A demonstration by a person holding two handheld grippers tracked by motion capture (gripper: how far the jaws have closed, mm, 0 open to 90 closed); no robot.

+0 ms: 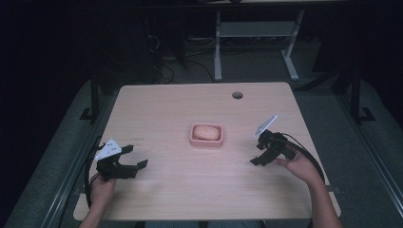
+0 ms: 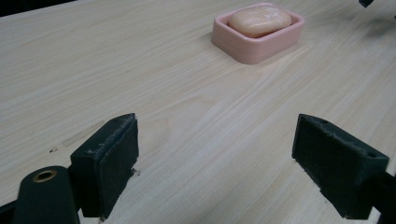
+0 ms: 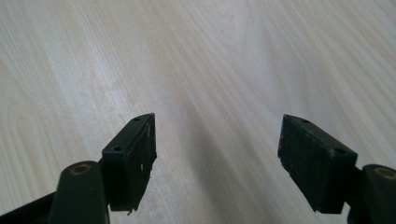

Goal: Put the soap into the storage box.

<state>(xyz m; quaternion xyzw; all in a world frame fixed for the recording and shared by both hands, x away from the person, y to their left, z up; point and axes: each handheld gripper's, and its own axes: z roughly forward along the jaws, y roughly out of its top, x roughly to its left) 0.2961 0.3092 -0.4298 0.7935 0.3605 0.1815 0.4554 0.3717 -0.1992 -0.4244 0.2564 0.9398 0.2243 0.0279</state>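
Note:
A pink soap dish [image 1: 206, 140] sits near the middle of the light wooden table [image 1: 190, 190], with a pale peach bar of soap [image 1: 206, 131] lying in it. My left gripper [image 1: 135, 156] rests near the front left of the table, pointing toward the dish. In the left gripper view its jaws [image 2: 217, 128] stand wide apart over bare wood, with the dish [image 2: 243, 46] and the soap [image 2: 259, 19] farther ahead. My right gripper [image 1: 257, 154] hovers to the right of the dish. Its jaws [image 3: 218, 123] are apart, with nothing but tabletop between them.
A round cable hole [image 1: 237, 95] is at the table's far right. Behind the table stands another desk's white frame [image 1: 217, 47], with cables on the dark floor. Black cables trail from both grippers off the front edge.

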